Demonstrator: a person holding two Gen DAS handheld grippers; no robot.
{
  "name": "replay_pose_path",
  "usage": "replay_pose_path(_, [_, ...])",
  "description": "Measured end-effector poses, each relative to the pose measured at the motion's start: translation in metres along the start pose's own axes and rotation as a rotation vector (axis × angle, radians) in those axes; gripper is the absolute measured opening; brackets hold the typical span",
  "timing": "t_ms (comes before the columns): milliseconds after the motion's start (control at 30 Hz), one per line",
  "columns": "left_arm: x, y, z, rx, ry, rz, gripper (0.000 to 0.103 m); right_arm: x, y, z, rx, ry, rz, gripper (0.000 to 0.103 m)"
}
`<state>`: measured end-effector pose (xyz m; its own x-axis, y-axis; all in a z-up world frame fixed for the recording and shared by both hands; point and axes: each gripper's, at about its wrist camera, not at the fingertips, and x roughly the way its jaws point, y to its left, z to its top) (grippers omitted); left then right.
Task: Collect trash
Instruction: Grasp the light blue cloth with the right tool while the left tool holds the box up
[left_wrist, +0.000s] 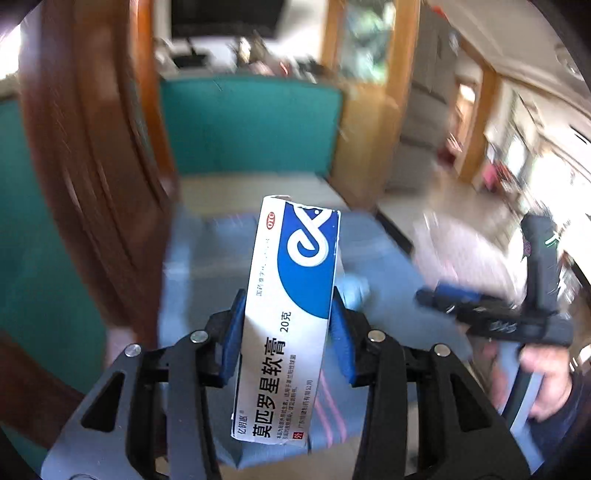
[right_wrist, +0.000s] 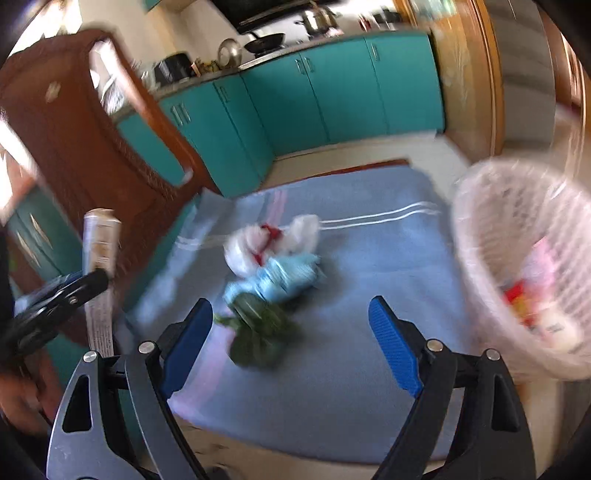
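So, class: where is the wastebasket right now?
In the right wrist view, the wastebasket is at the right edge, beside the blue cloth, right of the open right hand-held gripper, with trash already inside.

Middle of blanket (right_wrist: 369, 236): a cluster of trash, white bag (right_wrist: 273, 240), light blue wrapper (right_wrist: 280, 277) and green leaves (right_wrist: 258, 332), touching one another.
Right side: mesh basket (right_wrist: 517, 258) stands at the blanket's edge, mouth open.
Left side: brown wooden chair (right_wrist: 74, 147) close by the blanket.
Between cluster and basket: bare blanket, open passage.
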<state>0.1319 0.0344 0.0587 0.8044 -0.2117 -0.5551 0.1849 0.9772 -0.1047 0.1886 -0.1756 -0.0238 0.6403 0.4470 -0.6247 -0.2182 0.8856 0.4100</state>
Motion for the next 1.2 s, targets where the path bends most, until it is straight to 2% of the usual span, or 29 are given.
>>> replay_pose_path(33, [-0.007, -0.004, 0.005, -0.008, -0.051, 0.019, 0.043, 0.013, -0.01, 0.008, 0.086, 0.026, 0.049, 0.084])
replay_pose_path(100, [-0.014, -0.013, 0.013, -0.019, -0.114, 0.058, 0.043, 0.035, -0.024, 0.017, 0.208, 0.081, 0.131, 0.068])
replay_pose_path(167, [-0.016, -0.018, 0.016, -0.072, -0.154, 0.042, 0.043, 0.053, -0.031, 0.02, 0.275, 0.13, 0.168, 0.059])
replay_pose_path(300, [-0.017, -0.028, 0.004, -0.121, -0.217, 0.042, 0.043, 0.08, -0.043, 0.016, 0.393, 0.217, 0.192, 0.055])
replay_pose_path(367, [-0.013, -0.029, 0.0, -0.121, -0.22, 0.031, 0.043, 0.089, -0.045, 0.015, 0.425, 0.233, 0.209, 0.05])
replay_pose_path(433, [-0.006, -0.029, -0.003, -0.116, -0.208, 0.028, 0.043, 0.093, -0.044, 0.018, 0.415, 0.222, 0.211, 0.04])
replay_pose_path(467, [0.0, -0.024, 0.0, -0.124, -0.208, 0.029, 0.043, 0.097, -0.042, 0.02, 0.403, 0.218, 0.223, 0.028])
replay_pose_path(533, [0.005, -0.017, 0.004, -0.148, -0.202, 0.026, 0.043, 0.101, -0.041, 0.02, 0.398, 0.214, 0.24, 0.014])
replay_pose_path(633, [0.003, -0.005, 0.004, -0.164, -0.187, 0.022, 0.043, 0.093, -0.038, 0.019, 0.388, 0.199, 0.258, 0.011])
replay_pose_path(700, [0.003, -0.001, 0.001, -0.168, -0.179, 0.021, 0.043, 0.073, -0.033, 0.023, 0.357, 0.156, 0.29, 0.011])
replay_pose_path(733, [0.003, 0.0, 0.001, -0.175, -0.167, 0.02, 0.044, 0.055, -0.027, 0.026, 0.317, 0.107, 0.294, 0.011])
replay_pose_path(833, [0.001, 0.003, 0.001, -0.195, -0.146, -0.008, 0.044, 0.012, -0.008, 0.028, 0.183, -0.01, 0.271, 0.011])
replay_pose_path(900, [-0.001, 0.001, 0.0, -0.188, -0.136, -0.004, 0.044, -0.023, 0.007, 0.025, 0.058, -0.102, 0.223, 0.011])
replay_pose_path(967, [-0.005, 0.0, -0.004, -0.172, -0.132, -0.002, 0.044, -0.056, 0.024, 0.016, -0.094, -0.205, 0.116, 0.011])
replay_pose_path(1033, [-0.007, -0.003, -0.007, -0.162, -0.123, 0.005, 0.044, -0.076, 0.036, 0.005, -0.21, -0.266, 0.021, 0.011])
replay_pose_path(1200, [-0.011, -0.008, -0.018, -0.155, -0.101, 0.016, 0.044, -0.09, 0.039, -0.012, -0.252, -0.29, -0.037, 0.011])
